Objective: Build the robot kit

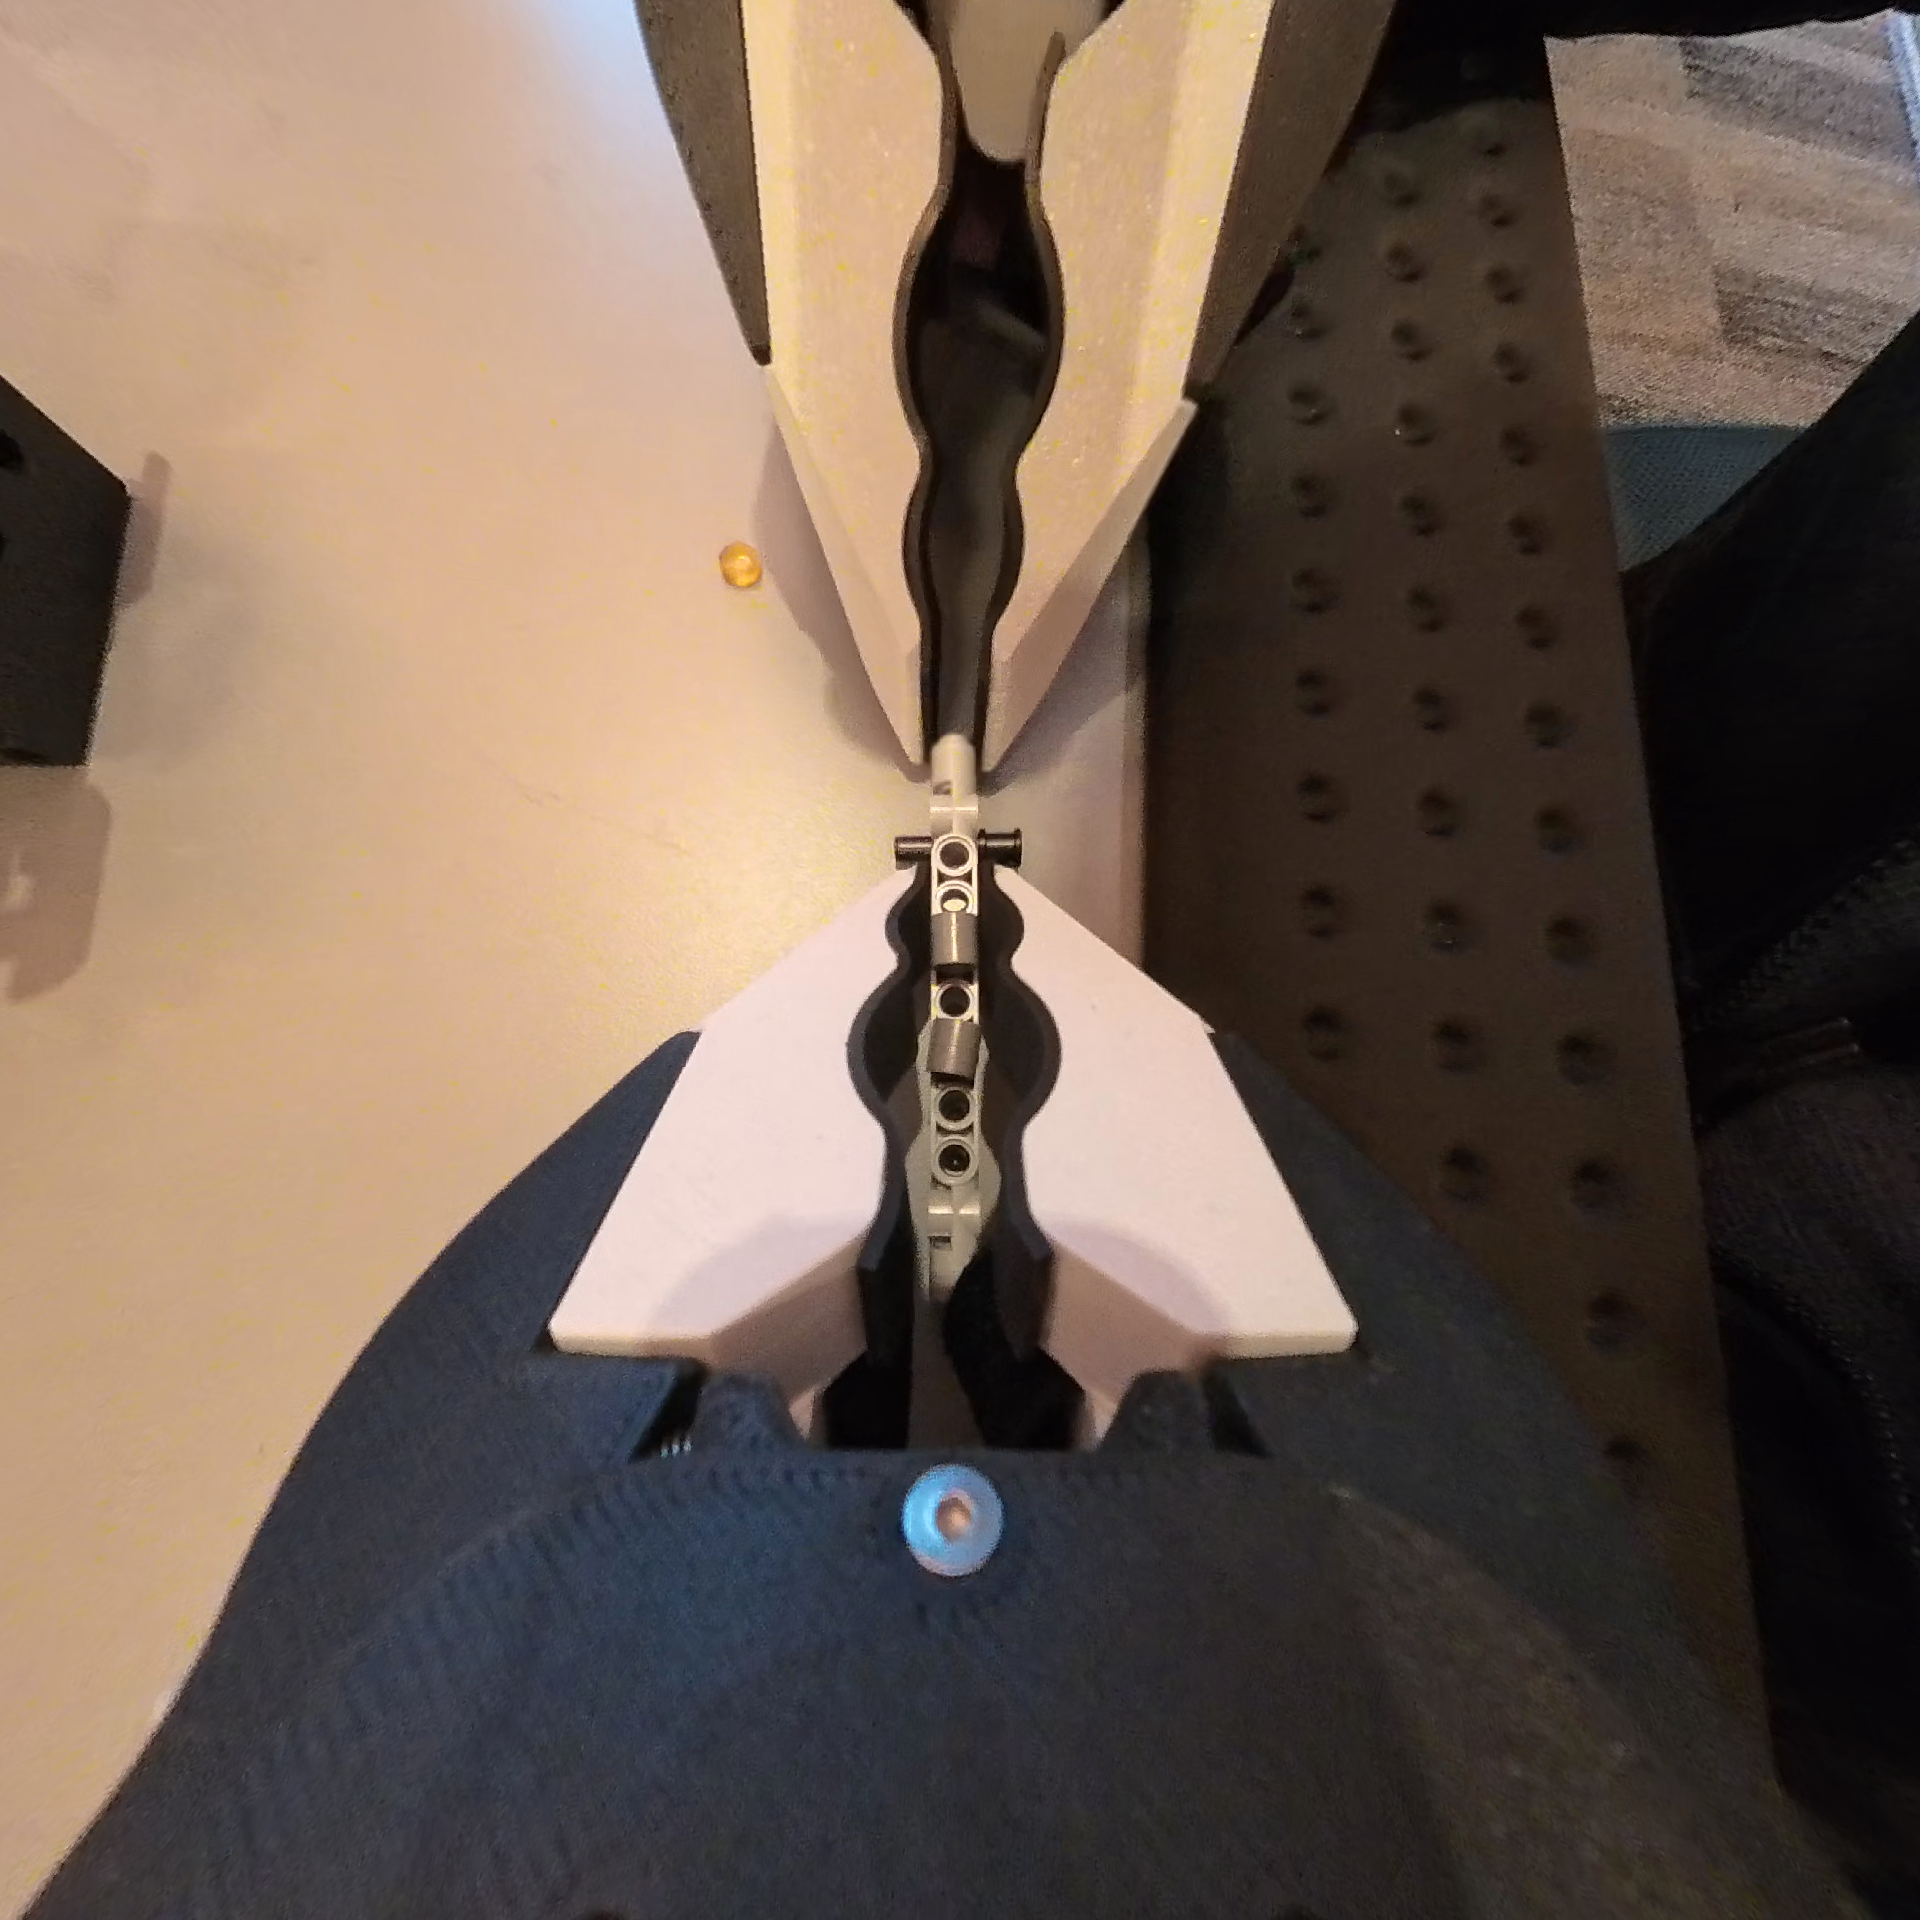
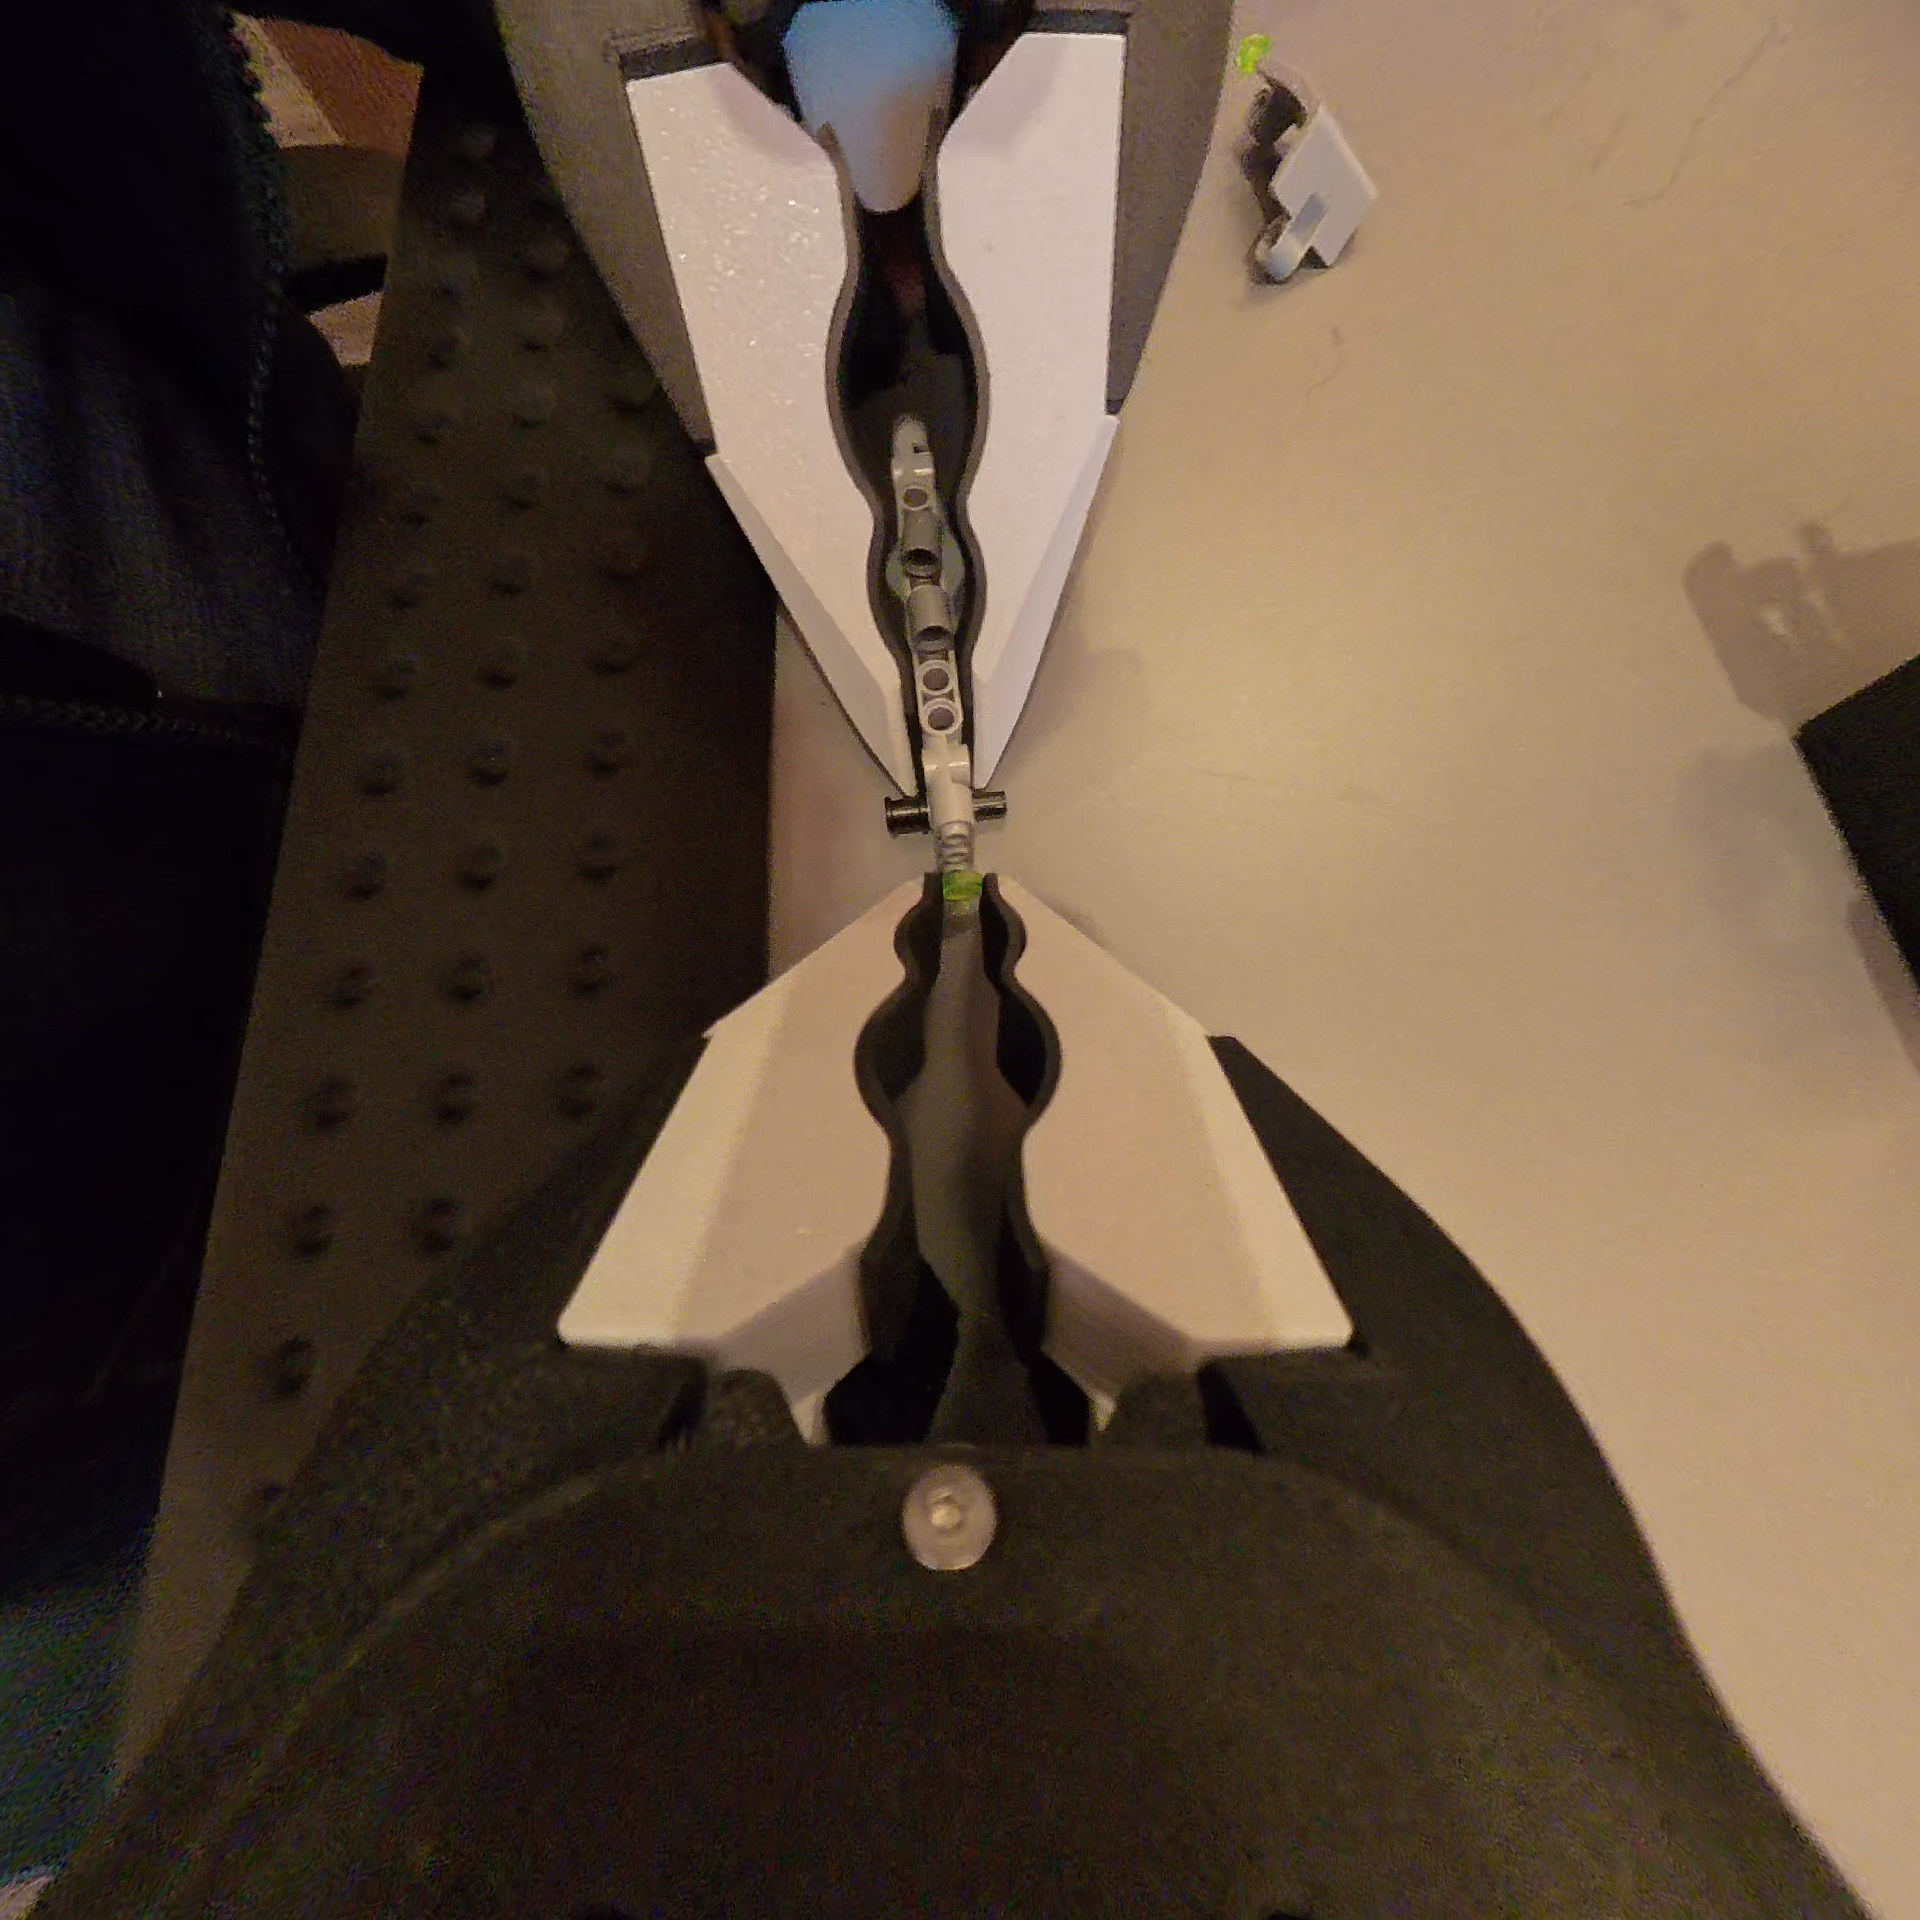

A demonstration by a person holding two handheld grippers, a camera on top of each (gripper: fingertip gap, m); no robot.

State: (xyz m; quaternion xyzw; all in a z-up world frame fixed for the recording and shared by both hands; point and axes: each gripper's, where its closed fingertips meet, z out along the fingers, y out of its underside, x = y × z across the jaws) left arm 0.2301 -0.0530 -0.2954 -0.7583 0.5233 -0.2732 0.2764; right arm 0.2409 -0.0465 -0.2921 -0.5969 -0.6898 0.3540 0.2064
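My left gripper [image 1: 956, 894] is shut on a light grey holed beam [image 1: 954, 1143] that carries dark grey sleeves and lies lengthwise between the pads. A black pin [image 1: 956, 847] crosses the beam's front end just past the fingertips. My right gripper [image 2: 961, 883] is shut on a dark grey rod [image 2: 951, 1091] with a small green piece [image 2: 961, 886] at its tip. The two grippers face each other tip to tip above the pale table [image 1: 364, 416]. The rod's tip meets the beam's light grey end connector [image 2: 948, 781]. The right gripper [image 1: 956, 764] and the left gripper [image 2: 948, 769] also show in each other's views.
A black studded baseplate [image 1: 1455, 727] lies along the table beside the grippers and also shows in the right wrist view [image 2: 468, 727]. A small orange round piece [image 1: 739, 566], a grey bracket piece [image 2: 1314, 192], a green clear piece [image 2: 1254, 50] and a black block [image 2: 1870, 800] lie on the table. Dark clothing [image 1: 1818, 987] is beyond the baseplate. Only a small space, under 4 cm, lies between the two pairs of fingers.
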